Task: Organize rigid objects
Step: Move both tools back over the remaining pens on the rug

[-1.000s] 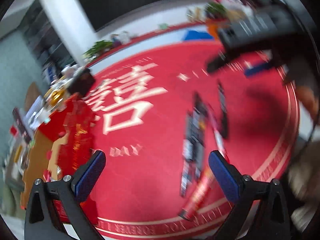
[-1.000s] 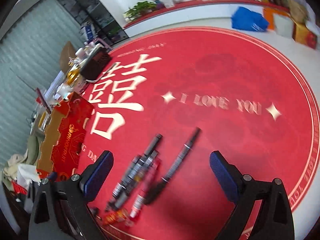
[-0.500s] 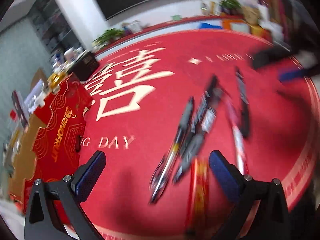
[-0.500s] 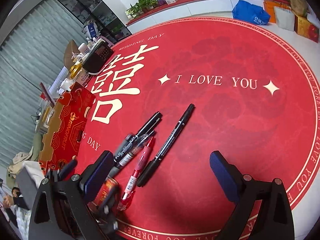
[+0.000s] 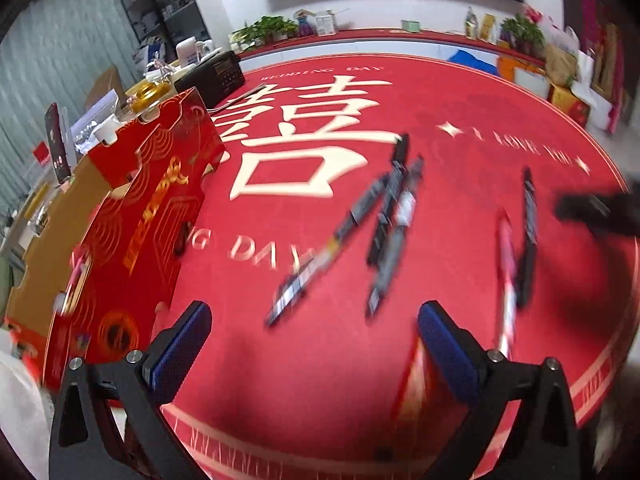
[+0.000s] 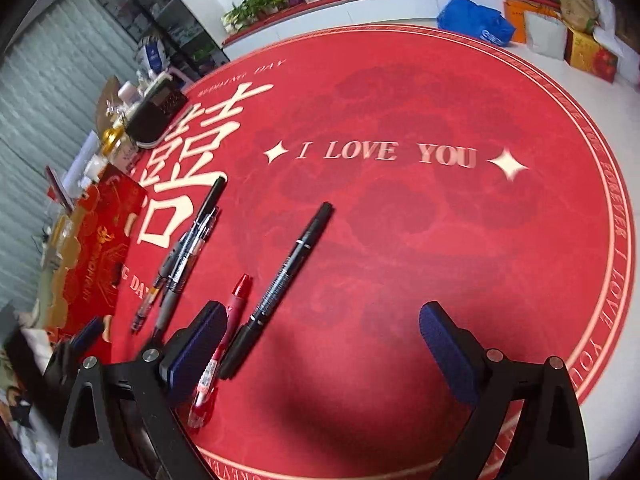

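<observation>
Several pens lie on a round red mat [image 6: 440, 240]. In the right wrist view a black marker [image 6: 286, 274] lies diagonally, a red gel pen [image 6: 224, 334] beside it runs under my left finger, and a cluster of dark pens [image 6: 188, 248] sits further left. My right gripper [image 6: 322, 344] hovers open, just right of the marker. In the blurred left wrist view the dark pens [image 5: 390, 224], a clear pen [image 5: 320, 260], the red pen [image 5: 506, 276] and the black marker [image 5: 528, 236] lie ahead of my open left gripper [image 5: 314, 344], which holds nothing.
A red and gold gift box [image 5: 132, 232] stands at the mat's left edge, with a black radio [image 5: 212, 76] and small items behind it. A blue bag [image 6: 476, 20] and boxes [image 6: 590, 52] lie on the floor beyond. The right gripper's dark tip [image 5: 592, 210] shows at right.
Both grippers have come lower and closer to the pens. The left view has swung so the pens now lie right of centre; the right gripper sits nearer the black marker.
</observation>
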Available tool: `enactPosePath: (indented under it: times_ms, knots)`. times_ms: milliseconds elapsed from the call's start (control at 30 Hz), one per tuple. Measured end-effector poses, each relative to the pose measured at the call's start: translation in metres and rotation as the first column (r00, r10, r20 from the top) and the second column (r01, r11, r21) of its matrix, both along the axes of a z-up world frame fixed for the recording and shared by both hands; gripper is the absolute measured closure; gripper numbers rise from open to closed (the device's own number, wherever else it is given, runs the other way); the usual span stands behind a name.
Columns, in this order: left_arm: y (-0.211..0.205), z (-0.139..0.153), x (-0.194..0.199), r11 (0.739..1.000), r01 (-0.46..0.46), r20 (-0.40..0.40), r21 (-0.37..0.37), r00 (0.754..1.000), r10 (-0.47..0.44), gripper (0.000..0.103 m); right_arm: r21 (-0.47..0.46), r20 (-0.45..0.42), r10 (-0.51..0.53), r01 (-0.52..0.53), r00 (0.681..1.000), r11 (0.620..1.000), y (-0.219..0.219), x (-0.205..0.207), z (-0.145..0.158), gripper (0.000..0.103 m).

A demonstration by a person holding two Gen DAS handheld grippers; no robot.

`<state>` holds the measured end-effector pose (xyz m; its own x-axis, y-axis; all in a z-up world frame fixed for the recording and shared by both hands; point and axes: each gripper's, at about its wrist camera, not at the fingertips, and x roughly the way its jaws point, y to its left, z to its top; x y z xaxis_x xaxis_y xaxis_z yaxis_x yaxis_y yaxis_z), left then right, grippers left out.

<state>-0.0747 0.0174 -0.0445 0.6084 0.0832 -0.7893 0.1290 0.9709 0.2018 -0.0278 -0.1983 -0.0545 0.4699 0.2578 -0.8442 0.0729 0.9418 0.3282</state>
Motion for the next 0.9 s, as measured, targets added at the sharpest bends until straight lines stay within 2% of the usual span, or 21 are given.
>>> enactPosePath:
  times_ms: [133,200,267,300,367,400,567,700,833,900]
  knots:
    - [-0.015,-0.006,-0.025,0.995,0.068,0.028,0.071,0.997,-0.07,0.0,-0.129,0.015,-0.019,0.021,1.0,0.991,0.017,0.021,-0.003,0.005]
    - [-0.022,-0.009,-0.028,0.992,0.072,0.05,0.104,0.996,-0.077,0.0,-0.198,0.026,-0.013,0.018,1.0,0.98,0.024,0.028,-0.003,0.011]
    - [-0.025,-0.009,-0.027,0.993,0.073,0.045,0.094,0.996,-0.077,0.0,-0.295,0.036,0.043,-0.031,0.998,0.955,0.035,0.029,-0.003,0.038]
    - [-0.025,-0.009,-0.025,0.994,0.068,0.04,0.081,0.997,-0.071,0.0,-0.34,0.042,0.07,-0.052,0.997,0.939,0.038,0.025,-0.003,0.045]
    - [-0.024,-0.01,-0.021,0.998,0.045,0.031,0.042,0.998,-0.047,0.0,-0.342,0.051,0.114,-0.09,0.992,0.935,0.034,0.017,-0.003,0.06]
    - [-0.024,-0.01,-0.02,0.999,0.036,0.03,0.025,0.999,-0.037,0.0,-0.343,0.05,0.131,-0.106,0.99,0.933,0.026,0.011,-0.003,0.064]
    - [-0.032,-0.011,-0.021,1.0,0.026,0.052,0.016,0.998,-0.026,0.0,-0.392,0.044,0.133,-0.106,0.99,0.914,-0.008,-0.009,-0.001,0.065]
    - [-0.039,-0.013,-0.024,1.0,0.017,0.082,-0.015,0.997,-0.015,0.0,-0.344,0.032,0.12,-0.102,0.992,0.933,-0.021,-0.014,0.0,0.064]
    - [-0.029,-0.013,-0.015,0.993,-0.042,0.009,-0.111,0.999,0.043,0.0,-0.348,0.033,0.08,-0.064,0.996,0.935,-0.019,-0.017,0.001,0.062]
    - [-0.029,-0.01,-0.014,0.991,-0.045,-0.022,-0.122,0.999,0.042,0.0,-0.341,0.028,0.059,-0.046,0.998,0.939,-0.019,-0.023,0.001,0.062]
